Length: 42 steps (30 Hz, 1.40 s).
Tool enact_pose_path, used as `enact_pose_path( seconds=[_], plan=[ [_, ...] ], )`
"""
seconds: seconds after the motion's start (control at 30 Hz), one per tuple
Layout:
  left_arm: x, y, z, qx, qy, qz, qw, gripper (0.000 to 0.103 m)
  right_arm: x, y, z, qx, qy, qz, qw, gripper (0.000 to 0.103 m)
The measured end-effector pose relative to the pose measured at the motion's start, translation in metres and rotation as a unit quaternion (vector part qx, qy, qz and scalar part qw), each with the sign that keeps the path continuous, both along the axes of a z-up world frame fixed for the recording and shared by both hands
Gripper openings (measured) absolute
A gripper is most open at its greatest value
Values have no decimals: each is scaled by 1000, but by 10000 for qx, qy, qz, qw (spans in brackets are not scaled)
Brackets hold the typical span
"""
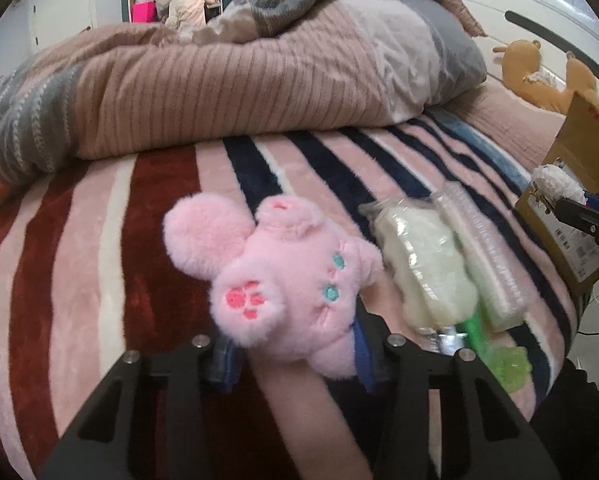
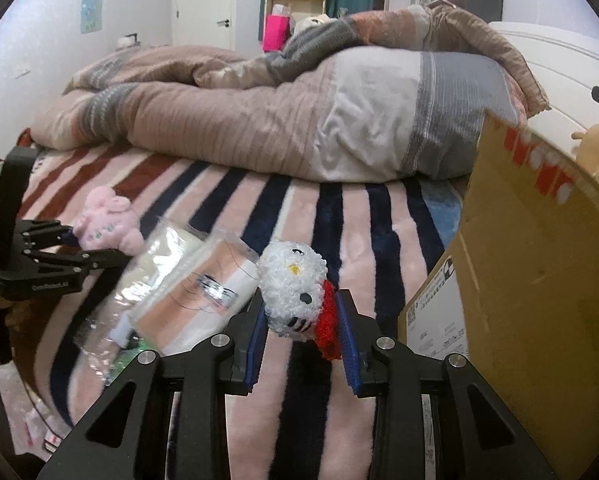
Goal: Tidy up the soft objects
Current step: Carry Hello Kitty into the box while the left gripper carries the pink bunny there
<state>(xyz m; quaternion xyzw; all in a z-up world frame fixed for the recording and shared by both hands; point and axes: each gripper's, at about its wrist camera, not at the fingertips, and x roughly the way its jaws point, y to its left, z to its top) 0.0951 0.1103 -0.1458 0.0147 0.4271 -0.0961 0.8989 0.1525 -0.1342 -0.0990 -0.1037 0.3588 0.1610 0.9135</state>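
Left tool pinching pink plush by its lower end, held just over striped blanket on bed. Right tool clamped on white knit cat head, red bow against right finger, right beside cardboard box. Bagged plush packs lying between the two, near edge of bed. Rolled duvet far side. Looks like mid-carry, both toys picked up. Next, probably: swing right over box opening, let go, left follows. Box flap may snag.
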Motion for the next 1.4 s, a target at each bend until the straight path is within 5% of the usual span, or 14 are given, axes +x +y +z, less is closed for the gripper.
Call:
enact_pose_path(
  seconds=[0.37,0.7,1.07,1.4],
  plan=[
    [-47,-20,94,-43,-852,-95,9963,41,-49,-23,75,536,-885,184,9945,28],
    [-66,-97,172,135,-1444,-606,9876,41,-79,-103,121,947,-1661,-237,9813,28],
    [-33,-229,211,21,-1293,-1831,9746,42,-59,-178,84,575,-1195,-782,9881,30],
    [-5,-306,186,173,-668,-2532,9649,43,-47,-203,56,417,-872,-852,9917,35]
  ],
)
